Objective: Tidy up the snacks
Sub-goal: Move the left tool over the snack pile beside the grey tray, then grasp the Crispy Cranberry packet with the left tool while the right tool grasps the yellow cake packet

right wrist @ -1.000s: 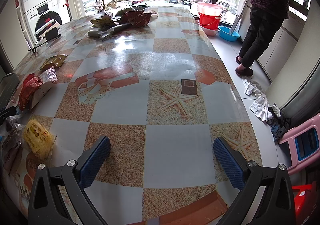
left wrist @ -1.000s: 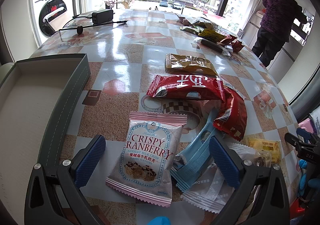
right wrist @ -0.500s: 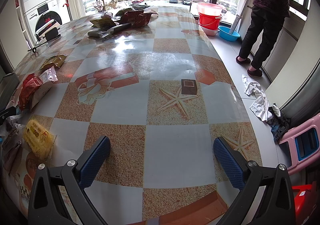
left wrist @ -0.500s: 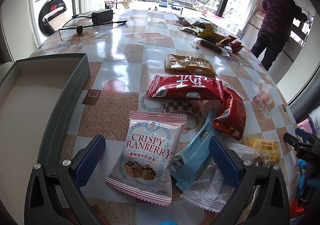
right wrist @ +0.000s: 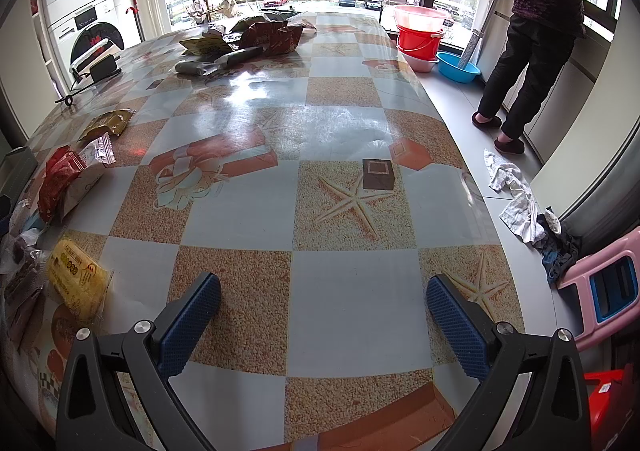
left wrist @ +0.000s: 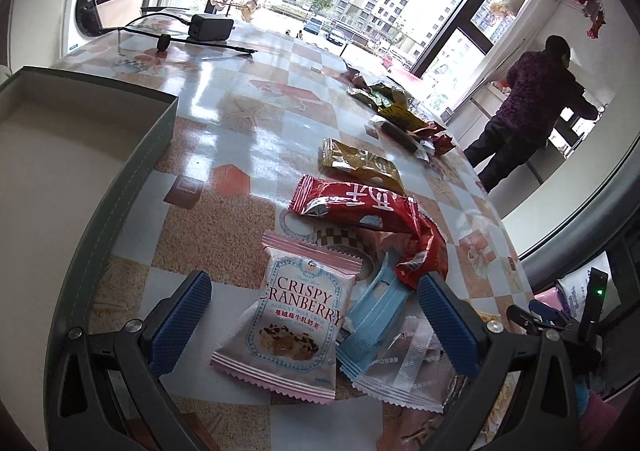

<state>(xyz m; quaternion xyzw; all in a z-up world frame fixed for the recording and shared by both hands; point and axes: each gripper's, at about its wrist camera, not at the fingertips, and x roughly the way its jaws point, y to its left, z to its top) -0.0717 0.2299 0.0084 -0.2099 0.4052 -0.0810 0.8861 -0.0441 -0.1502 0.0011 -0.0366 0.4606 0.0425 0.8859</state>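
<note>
My left gripper is open, its blue pads either side of a pink-and-white "Crispy Cranberry" packet lying flat on the table. A light blue packet and clear wrappers lie beside it. Two red packets and a gold packet lie beyond. A grey-walled box stands at the left. My right gripper is open and empty over bare tablecloth; a yellow packet lies to its left.
A far pile of snack bags also shows in the right wrist view. A black charger and cable lie at the back. A person stands by the window, near red buckets. A pink stool is right of the table.
The left wrist view has tilted and shifted a little; the gripper stays open around the cranberry packet. The right gripper has not moved. The person has shifted stance.
</note>
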